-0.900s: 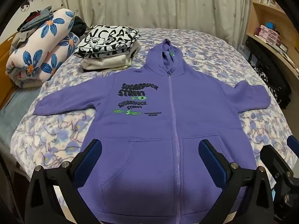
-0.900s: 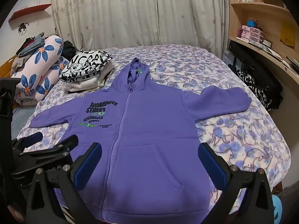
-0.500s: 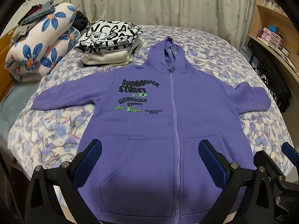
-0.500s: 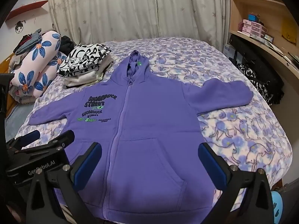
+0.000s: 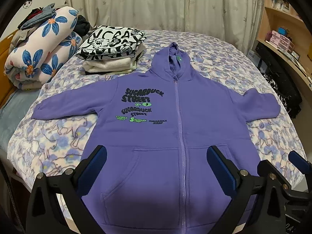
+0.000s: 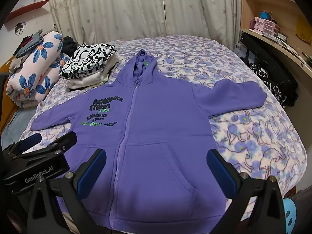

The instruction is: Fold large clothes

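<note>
**Bedroom, flowered bedspread, purple hoodie laid flat**

Bedspread [image 5: 48, 146] with pale purple animal print, curtains [image 5: 156, 5] behind, wooden shelves [image 6: 273, 29] along the right side.

Purple hoodie [image 5: 195, 126] spread face up in the middle of the bed, zipped shut, hood toward the curtains, hem at the near edge. Both sleeves stretched out to the sides. Dark and green "SUGARDUCK STREET" print [image 5: 140, 107] on one side of the chest, kangaroo pockets low on the front.

Left gripper [image 5: 156, 161] poised above the lower front of the hoodie, jaws spread wide, nothing between the blue pads, no contact visible. Right gripper [image 6: 156, 161] likewise wide apart and empty, over the pocket area, just beside the left one.

Further out, beyond the left sleeve: stack of folded clothes [image 5: 111, 54], black-and-white printed piece on top. Beside it, rolled floral quilt [image 5: 39, 58] with loose garments piled above.
</note>
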Available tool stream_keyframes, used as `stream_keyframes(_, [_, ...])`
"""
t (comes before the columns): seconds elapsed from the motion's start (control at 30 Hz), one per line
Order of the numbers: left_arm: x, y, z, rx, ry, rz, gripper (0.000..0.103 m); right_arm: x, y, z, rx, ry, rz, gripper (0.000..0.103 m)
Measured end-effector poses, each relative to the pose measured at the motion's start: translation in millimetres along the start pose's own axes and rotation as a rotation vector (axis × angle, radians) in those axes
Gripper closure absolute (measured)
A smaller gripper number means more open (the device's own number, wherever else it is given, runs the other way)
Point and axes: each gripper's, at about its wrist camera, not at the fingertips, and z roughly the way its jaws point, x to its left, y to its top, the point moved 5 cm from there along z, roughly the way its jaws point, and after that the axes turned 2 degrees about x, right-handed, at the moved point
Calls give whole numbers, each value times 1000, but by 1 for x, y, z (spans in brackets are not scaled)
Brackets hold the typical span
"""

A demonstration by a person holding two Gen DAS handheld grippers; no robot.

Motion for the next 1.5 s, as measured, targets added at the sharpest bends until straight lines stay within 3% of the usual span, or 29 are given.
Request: stream_keyframes(1.5, [5, -16, 0, 10, 24, 21, 1, -9, -10, 8, 7, 2, 26, 0])
